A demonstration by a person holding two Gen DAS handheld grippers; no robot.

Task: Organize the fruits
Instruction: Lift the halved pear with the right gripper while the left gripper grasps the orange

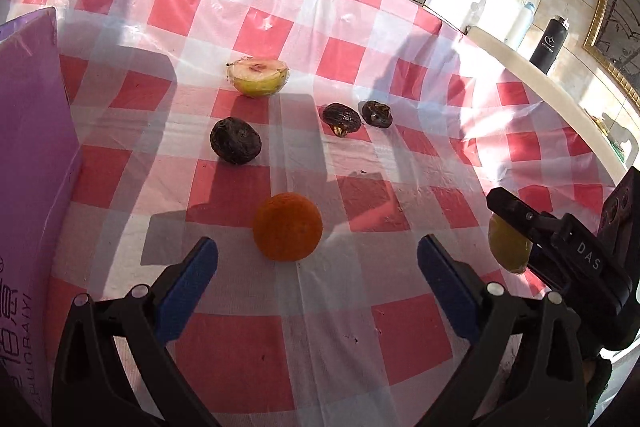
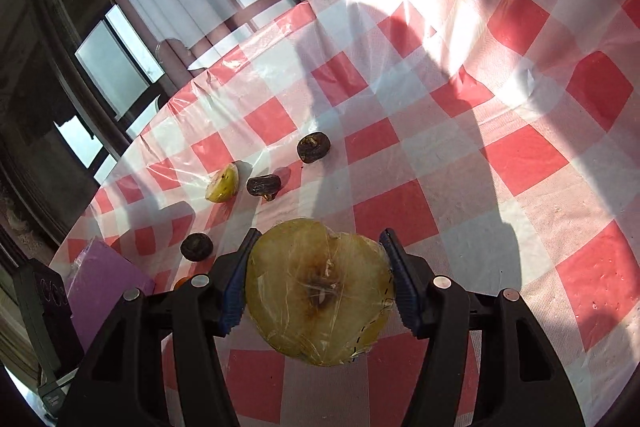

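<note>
My right gripper (image 2: 318,247) is shut on a plastic-wrapped apple half (image 2: 316,291), cut face toward the camera, held above the checked tablecloth. It also shows in the left wrist view (image 1: 508,245) at the right edge. My left gripper (image 1: 318,255) is open and empty, with an orange (image 1: 287,227) on the cloth just ahead of its fingers. A second apple half (image 1: 258,75) lies farther back. A dark wrinkled fruit (image 1: 236,140) and two dark dates (image 1: 341,118) (image 1: 377,113) lie between.
A purple box (image 1: 32,155) stands at the table's left edge. The round table (image 1: 360,315) has a red-and-white checked cloth under clear plastic. A black bottle (image 1: 549,41) and a white bottle (image 1: 522,25) stand on a ledge beyond the right rim.
</note>
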